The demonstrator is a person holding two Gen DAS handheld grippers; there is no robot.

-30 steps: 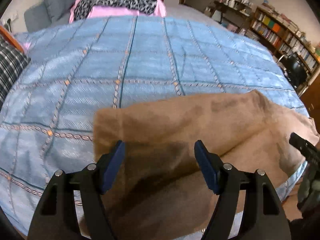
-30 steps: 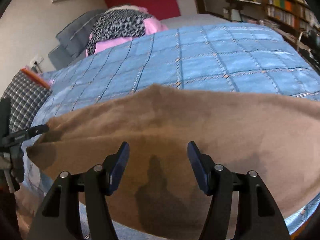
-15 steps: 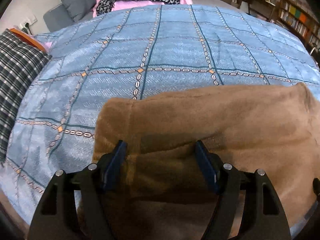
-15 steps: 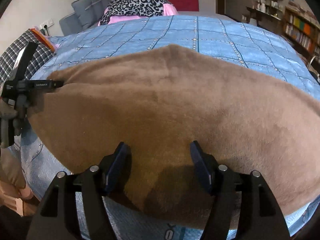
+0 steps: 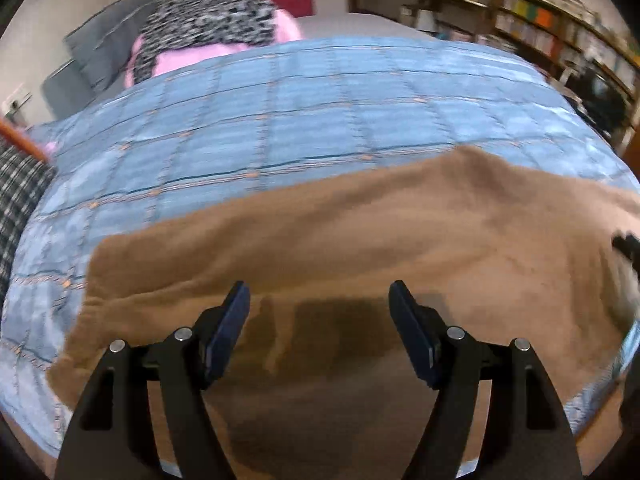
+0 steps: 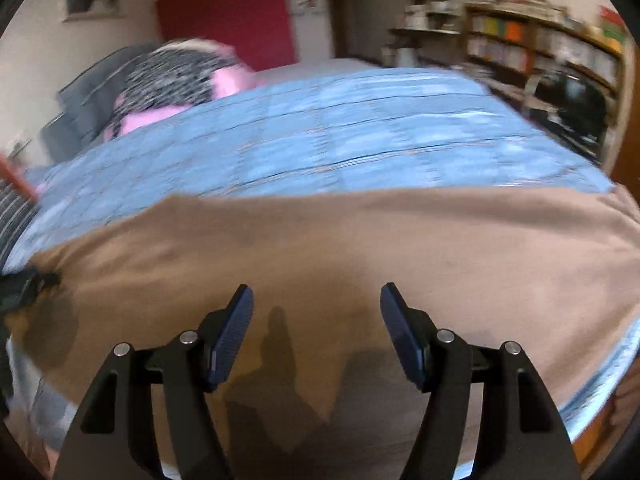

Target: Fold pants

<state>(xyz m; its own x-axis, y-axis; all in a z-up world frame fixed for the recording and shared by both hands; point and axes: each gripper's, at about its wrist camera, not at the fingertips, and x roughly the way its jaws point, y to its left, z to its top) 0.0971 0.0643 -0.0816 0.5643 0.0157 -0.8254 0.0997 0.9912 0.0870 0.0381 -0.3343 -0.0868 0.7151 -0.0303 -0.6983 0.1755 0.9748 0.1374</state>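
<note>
The brown pants (image 5: 360, 232) lie spread lengthwise across the near edge of a bed with a blue quilt (image 5: 320, 100). My left gripper (image 5: 317, 286) hovers open over their left half, nothing between its fingers. The other gripper's tip (image 5: 626, 242) shows at the right edge of that view. In the right wrist view the pants (image 6: 360, 240) fill the foreground. My right gripper (image 6: 316, 287) hangs open above them, holding nothing. The left gripper (image 6: 24, 288) is a dark shape at the pants' left end.
At the head of the bed sit a leopard-print and pink pillow (image 5: 208, 40) and grey cushions (image 5: 100, 64). Plaid fabric (image 5: 16, 200) lies at the left. Bookshelves (image 5: 560, 28) and a dark chair (image 5: 600, 96) stand right of the bed. Both views are motion-blurred.
Both grippers have swung sideways and back from the cloth. The left one was close over the pants' left end and now sees more of their length. The pants lie as before.
</note>
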